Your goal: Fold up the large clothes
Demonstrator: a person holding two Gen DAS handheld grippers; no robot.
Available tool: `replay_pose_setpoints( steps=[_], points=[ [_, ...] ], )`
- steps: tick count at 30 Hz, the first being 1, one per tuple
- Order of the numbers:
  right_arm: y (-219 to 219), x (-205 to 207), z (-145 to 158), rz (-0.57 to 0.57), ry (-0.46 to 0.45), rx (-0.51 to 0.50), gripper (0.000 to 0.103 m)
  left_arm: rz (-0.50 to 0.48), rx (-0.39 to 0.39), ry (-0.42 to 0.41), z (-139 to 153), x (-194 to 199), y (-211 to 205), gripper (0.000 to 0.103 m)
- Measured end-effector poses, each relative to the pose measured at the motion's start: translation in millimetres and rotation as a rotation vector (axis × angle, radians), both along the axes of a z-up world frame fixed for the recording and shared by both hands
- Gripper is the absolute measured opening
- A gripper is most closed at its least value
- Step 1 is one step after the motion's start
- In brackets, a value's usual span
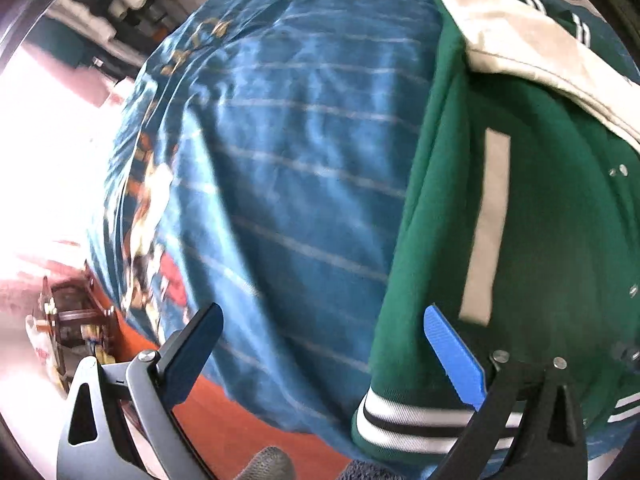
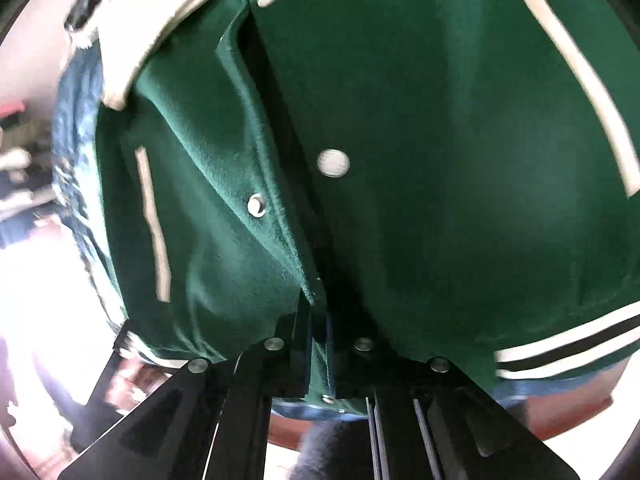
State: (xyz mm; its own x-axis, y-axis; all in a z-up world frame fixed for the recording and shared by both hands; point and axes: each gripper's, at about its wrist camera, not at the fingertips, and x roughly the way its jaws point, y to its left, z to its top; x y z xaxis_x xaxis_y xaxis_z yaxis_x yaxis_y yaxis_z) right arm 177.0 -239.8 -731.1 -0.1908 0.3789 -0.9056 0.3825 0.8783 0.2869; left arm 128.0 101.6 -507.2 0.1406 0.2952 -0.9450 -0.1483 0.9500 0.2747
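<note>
Green jacket (image 2: 420,160) lies on blue striped bedding (image 1: 288,152). Right tongs (image 2: 318,354) clenched on its front edge near the hem. Left tongs (image 1: 324,352) spread wide, nothing between them.

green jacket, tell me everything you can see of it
The green jacket is a fleecy varsity type with cream sleeves, cream pocket strips, round metal snaps and a white hem band with black stripes. It lies front up and unsnapped on a blue striped bedspread. The right gripper is shut on the front edge near the hem. The left gripper is open above its other hem corner, not touching.
</note>
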Motion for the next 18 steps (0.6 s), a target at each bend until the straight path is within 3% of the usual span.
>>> replay_pose_setpoints(
  steps=[2, 5, 8, 11, 14, 17, 18],
  points=[
    [2, 1, -19, 0.006, 0.076, -0.024, 0.006, -0.040, 0.026, -0.011, -4, 15, -10, 0.103],
    [9, 15, -20, -0.049, 0.138, -0.013, 0.020, -0.079, 0.084, -0.041, -10, 57, -22, 0.103],
    [13, 28, 5, -0.051, 0.049, -0.031, 0.045, -0.085, 0.130, -0.125, -8, 119, -31, 0.103],
    [18, 43, 26, -0.031, -0.039, -0.067, 0.050, -0.152, 0.262, -0.143, -25, 171, -43, 0.103],
    [19, 66, 29, -0.020, -0.065, -0.081, 0.050, -0.147, 0.379, -0.066, -68, 212, -22, 0.103],
    [22, 79, 27, -0.032, -0.076, -0.090, 0.050, 0.025, 0.239, -0.046, -74, 223, 32, 0.103],
    [9, 88, 25, -0.036, -0.079, -0.084, 0.050, 0.068, 0.243, -0.042, -71, 222, 45, 0.103]
  ],
)
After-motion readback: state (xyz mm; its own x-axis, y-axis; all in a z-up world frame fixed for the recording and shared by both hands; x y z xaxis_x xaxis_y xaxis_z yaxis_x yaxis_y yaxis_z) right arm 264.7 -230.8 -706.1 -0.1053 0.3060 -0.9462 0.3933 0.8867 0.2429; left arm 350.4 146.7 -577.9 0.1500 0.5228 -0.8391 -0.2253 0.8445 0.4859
